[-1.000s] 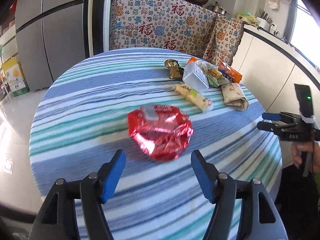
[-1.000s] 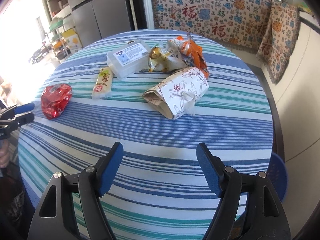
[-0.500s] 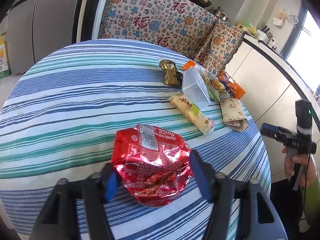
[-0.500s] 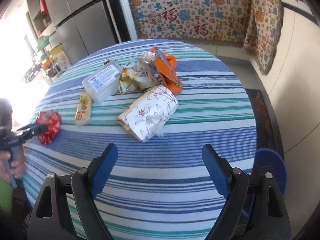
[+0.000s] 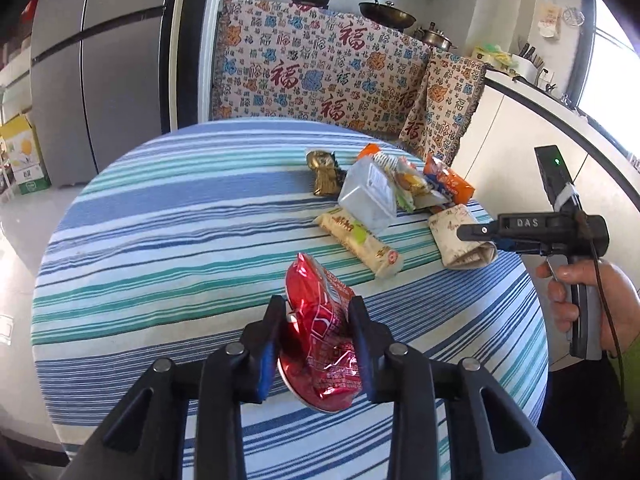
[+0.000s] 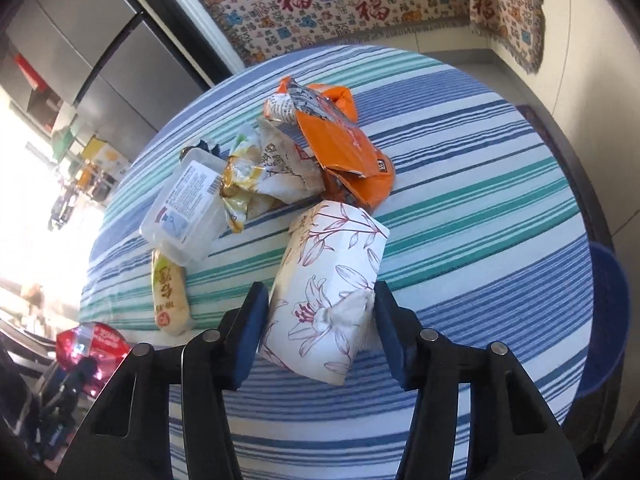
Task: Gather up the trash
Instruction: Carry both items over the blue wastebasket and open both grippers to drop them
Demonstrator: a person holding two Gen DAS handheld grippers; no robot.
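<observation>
Your left gripper [image 5: 318,330] is clenched on the red foil wrapper [image 5: 320,340], its blue-padded fingers [image 5: 266,364] pinching the crumpled packet on both sides and holding it tilted above the near edge of the table. Your right gripper [image 6: 318,316] has its jaws spread around the floral tissue pack [image 6: 328,288]; the pads sit just beside the pack's sides, and you cannot tell whether they touch it.

Largest of everything is the round table with its blue, teal and white striped cloth [image 6: 480,208]. Beyond its right rim, down on the floor, a blue bin [image 6: 608,320] shows partly. On the cloth, the tissue pack lies nearest your right gripper. Behind it sits the heap of trash: an orange snack bag [image 6: 344,148] on top, a whitish crumpled bag [image 6: 276,168] against it, and a clear plastic box [image 6: 186,208] with a printed label to the left. A yellowish snack bar wrapper [image 6: 170,296] lies alongside the box, partly under its corner. From the left wrist view, a small gold foil wrapper [image 5: 324,178] rests at the heap's far side.
</observation>
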